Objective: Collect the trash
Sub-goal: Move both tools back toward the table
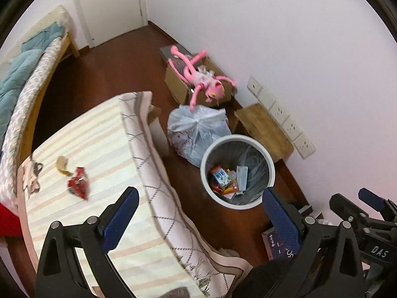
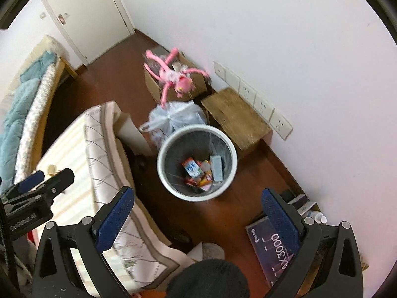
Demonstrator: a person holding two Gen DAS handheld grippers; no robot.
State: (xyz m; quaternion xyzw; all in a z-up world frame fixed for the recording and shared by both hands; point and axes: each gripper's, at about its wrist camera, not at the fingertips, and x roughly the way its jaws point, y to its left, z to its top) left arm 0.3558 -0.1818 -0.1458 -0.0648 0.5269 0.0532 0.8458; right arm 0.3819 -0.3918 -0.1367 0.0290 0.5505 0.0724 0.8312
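You hold both grippers above the room with nothing in them; the left gripper [image 1: 198, 198] has its fingers spread wide and bare, and the right gripper [image 2: 198, 197] is spread the same way, nothing between its pads.

The waste bin [image 1: 237, 171] stands on the wooden floor [image 1: 104, 74] just beside the bed [image 1: 86, 154], at about 3 o'clock from it in the left wrist view; it already holds a fair heap: a red-and-white carton [image 1: 219, 175], a pale flat box [image 1: 242, 176] and some bright wrappers at the bottom; I judge that part of the collecting done.

What is left, as far as these views show, lies on the striped bed cover at about 9 o'clock from the left gripper: a red crumpled wrapper [image 1: 79, 183] and, just beside it towards 11 o'clock, a tan scrap [image 1: 62, 165] that looks like peel or paper; I cannot tell which; both are well apart from the bin.

A tied clear plastic bag [image 1: 197, 130] sits touching the bin's far side at 11 o'clock; whether it counts as trash to collect I cannot say; the pink plush toy [image 1: 199, 78] sprawled on the cardboard box [image 1: 180, 84] beyond it seems no part of the job.

I judge you past halfway, with the two bed items left for the left gripper, which is nearer them.
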